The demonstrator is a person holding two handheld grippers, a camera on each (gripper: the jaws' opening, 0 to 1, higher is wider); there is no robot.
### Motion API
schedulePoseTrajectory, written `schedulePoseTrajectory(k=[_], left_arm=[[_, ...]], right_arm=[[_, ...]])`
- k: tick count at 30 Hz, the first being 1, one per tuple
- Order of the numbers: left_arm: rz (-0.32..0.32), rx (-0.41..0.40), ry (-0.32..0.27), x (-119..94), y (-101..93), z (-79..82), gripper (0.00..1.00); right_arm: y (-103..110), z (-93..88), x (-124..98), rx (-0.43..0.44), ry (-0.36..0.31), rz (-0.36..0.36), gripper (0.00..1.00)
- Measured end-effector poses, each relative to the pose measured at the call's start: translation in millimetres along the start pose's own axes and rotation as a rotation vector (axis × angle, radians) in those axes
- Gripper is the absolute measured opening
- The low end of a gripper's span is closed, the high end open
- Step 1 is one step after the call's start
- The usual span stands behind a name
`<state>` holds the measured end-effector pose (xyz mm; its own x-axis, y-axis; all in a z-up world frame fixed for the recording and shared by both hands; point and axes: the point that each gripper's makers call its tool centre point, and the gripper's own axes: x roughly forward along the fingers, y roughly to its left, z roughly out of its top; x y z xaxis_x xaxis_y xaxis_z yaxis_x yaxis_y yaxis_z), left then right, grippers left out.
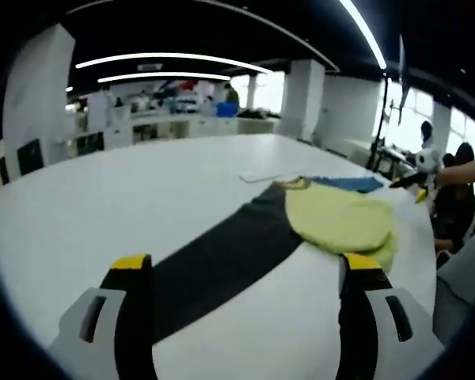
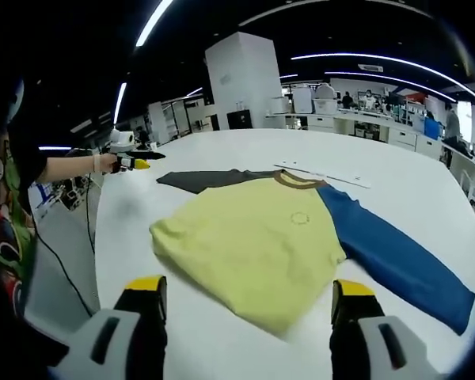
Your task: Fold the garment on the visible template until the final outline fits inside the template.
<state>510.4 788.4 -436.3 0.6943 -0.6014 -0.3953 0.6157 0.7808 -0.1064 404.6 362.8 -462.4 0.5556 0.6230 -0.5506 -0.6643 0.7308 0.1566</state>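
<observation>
Ahead of the right tool (image 2: 249,305), whose jaws stand released, the pale yellow cotton shirt (image 2: 249,241) with one dark grey sleeve (image 2: 196,180) and one blue sleeve (image 2: 400,265) lies spread flat on the white bench (image 2: 396,186). Beyond the left tool (image 1: 245,277), also released with nothing between its jaws, the dark grey sleeve stretches toward it.
</observation>
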Motion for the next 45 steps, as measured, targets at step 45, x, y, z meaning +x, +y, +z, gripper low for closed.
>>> schedulePoseTrajectory(k=[45], left_arm=[[-0.213,-0.034,-0.017,-32,-180.3,-33.4,0.82]], right_arm=[[40,-6.0,-38,0.01,-0.086,-0.05,0.78]])
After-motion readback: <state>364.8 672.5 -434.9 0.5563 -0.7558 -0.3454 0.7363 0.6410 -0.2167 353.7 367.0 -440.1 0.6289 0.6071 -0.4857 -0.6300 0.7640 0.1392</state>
